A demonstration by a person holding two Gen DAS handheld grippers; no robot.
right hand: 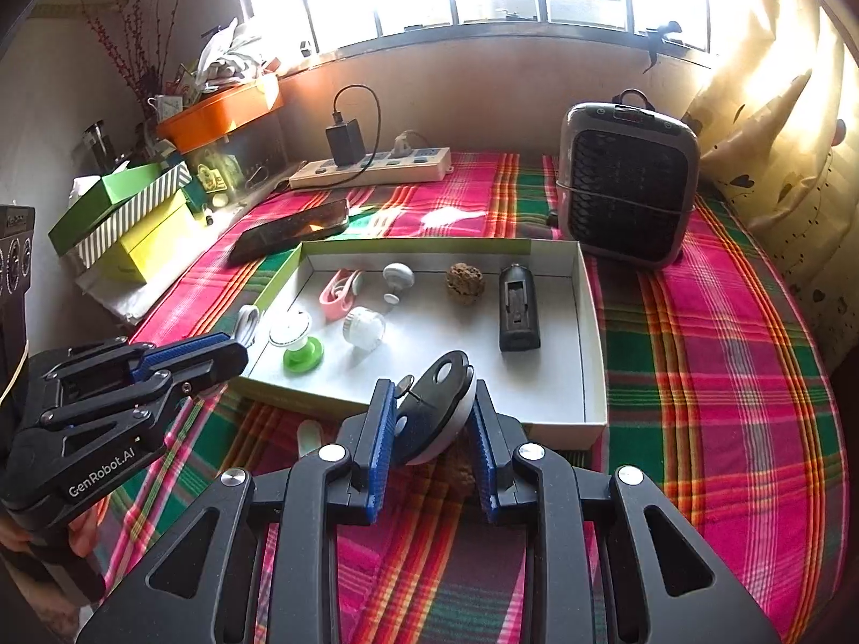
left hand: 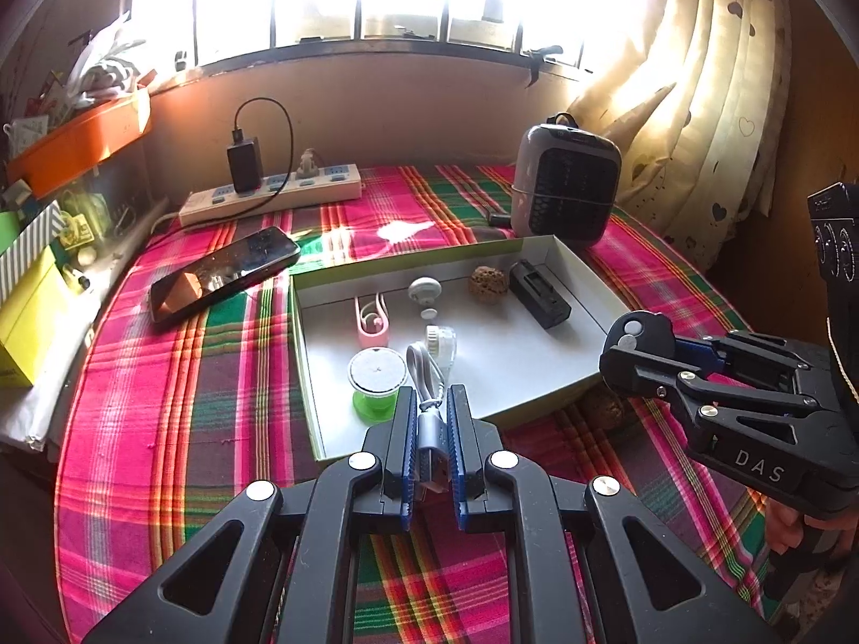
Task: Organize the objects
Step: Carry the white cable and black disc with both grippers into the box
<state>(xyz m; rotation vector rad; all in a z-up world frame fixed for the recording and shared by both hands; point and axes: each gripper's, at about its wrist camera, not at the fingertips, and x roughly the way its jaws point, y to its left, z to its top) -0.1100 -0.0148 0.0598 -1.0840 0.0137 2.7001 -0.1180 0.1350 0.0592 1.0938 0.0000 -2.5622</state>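
A shallow white tray (left hand: 537,375) (right hand: 582,322) lies on the plaid cloth. It holds a pink clip (left hand: 371,322), a white knob (left hand: 424,290), a brown lump (left hand: 487,282), a black case (left hand: 538,295), a white cap (left hand: 440,343) and a green-based spool (left hand: 374,375). My left gripper (left hand: 432,418) is shut on a coiled grey USB cable (left hand: 427,392) over the tray's near-left corner. My right gripper (right hand: 432,418) is shut on a round black-and-white disc (right hand: 435,413) above the tray's near edge; it also shows in the left wrist view (left hand: 639,343).
A black phone (left hand: 223,276) lies left of the tray. A power strip (left hand: 271,196) with a black charger sits at the back. A grey heater (left hand: 563,182) stands behind the tray on the right. Boxes (right hand: 129,220) are stacked at the left. Another brown lump (left hand: 601,405) lies by the tray's near-right corner.
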